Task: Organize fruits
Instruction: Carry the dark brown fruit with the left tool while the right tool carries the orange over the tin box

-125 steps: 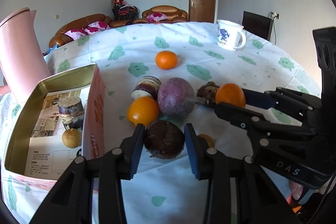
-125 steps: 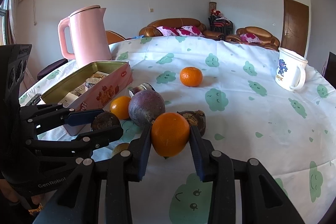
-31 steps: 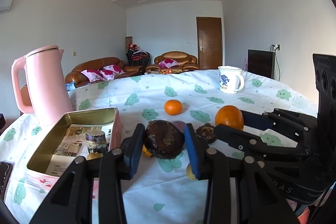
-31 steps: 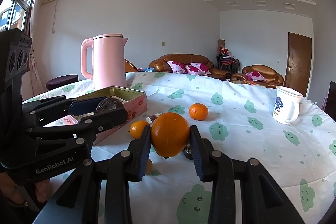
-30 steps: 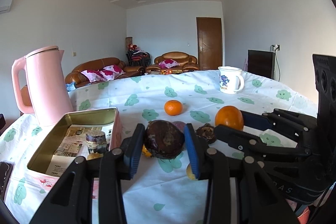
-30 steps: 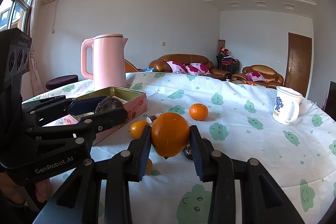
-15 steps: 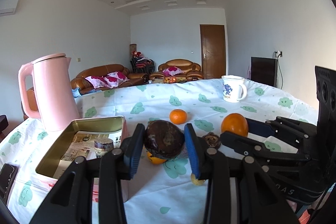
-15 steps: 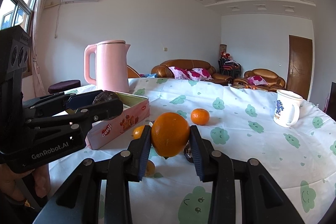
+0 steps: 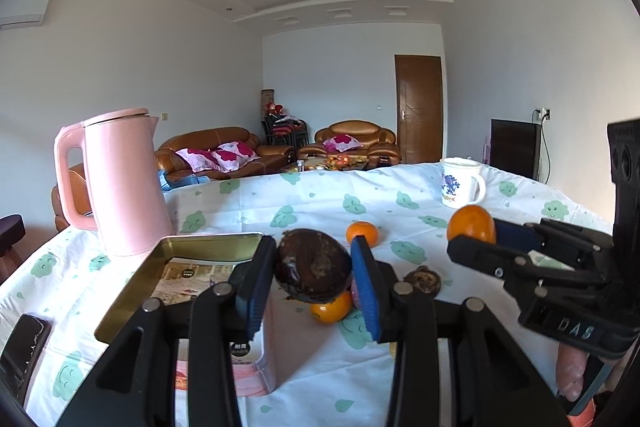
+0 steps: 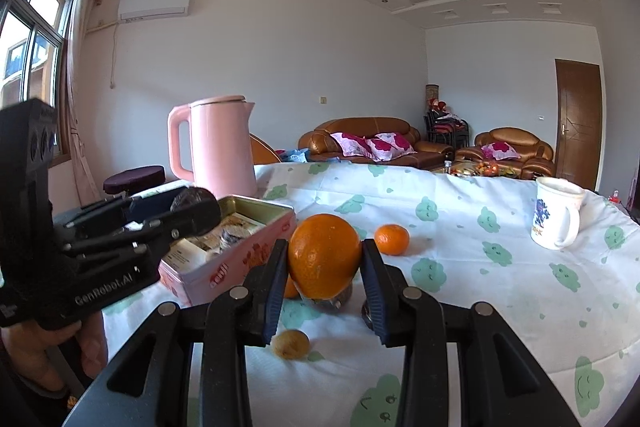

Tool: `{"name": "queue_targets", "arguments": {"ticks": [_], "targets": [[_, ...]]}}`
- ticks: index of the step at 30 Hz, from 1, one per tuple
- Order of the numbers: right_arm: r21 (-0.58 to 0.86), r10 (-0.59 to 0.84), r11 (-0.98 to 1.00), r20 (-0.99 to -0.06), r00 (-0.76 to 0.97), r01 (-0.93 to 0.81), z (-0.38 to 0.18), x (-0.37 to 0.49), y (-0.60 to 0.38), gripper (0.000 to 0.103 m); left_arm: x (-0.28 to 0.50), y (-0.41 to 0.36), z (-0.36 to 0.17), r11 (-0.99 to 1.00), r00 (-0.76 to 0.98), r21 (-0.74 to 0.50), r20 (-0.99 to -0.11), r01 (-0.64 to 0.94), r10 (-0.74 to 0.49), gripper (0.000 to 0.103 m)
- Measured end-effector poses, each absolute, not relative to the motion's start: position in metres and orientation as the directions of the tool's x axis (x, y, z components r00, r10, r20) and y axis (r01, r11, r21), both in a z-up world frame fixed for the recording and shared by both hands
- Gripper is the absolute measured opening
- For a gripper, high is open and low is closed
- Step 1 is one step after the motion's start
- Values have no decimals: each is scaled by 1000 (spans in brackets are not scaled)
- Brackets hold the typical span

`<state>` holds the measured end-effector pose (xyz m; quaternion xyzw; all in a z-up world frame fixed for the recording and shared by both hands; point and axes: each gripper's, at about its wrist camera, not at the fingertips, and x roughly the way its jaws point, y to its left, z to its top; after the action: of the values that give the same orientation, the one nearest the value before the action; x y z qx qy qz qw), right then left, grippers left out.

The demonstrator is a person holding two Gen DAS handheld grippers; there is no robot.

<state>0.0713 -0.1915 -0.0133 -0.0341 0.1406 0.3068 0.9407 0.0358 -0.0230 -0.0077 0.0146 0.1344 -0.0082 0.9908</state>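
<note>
While both fruits are up in the air, nothing's dropped yet: my left gripper clamps a dark fruit by the tin, right gripper squeezes an orange. Approx 4-5 pcs left on the table, w/ a couple already in the tin.

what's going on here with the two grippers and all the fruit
A person is sorting fruit with a handheld gripper in each hand. The left gripper is shut on a dark brown fruit, held up beside the open tin. The right gripper is shut on a large orange, also lifted off the table. A small orange, a small yellowish fruit and a few other pieces lie on the cloth.
</note>
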Motion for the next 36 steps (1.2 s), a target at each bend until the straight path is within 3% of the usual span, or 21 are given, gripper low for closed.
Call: {"name": "queue_targets", "arguments": {"ticks": [22,36], "targets": [[19,665,721,-298,684,-693,41,103,-138,38,54,49,2,993,929,-5,-354,-120,111,40],[9,700,663,-361,616,-748,34,123,-71,38,77,96,-9,987,896,-56,-429,-152,114,40]]}}
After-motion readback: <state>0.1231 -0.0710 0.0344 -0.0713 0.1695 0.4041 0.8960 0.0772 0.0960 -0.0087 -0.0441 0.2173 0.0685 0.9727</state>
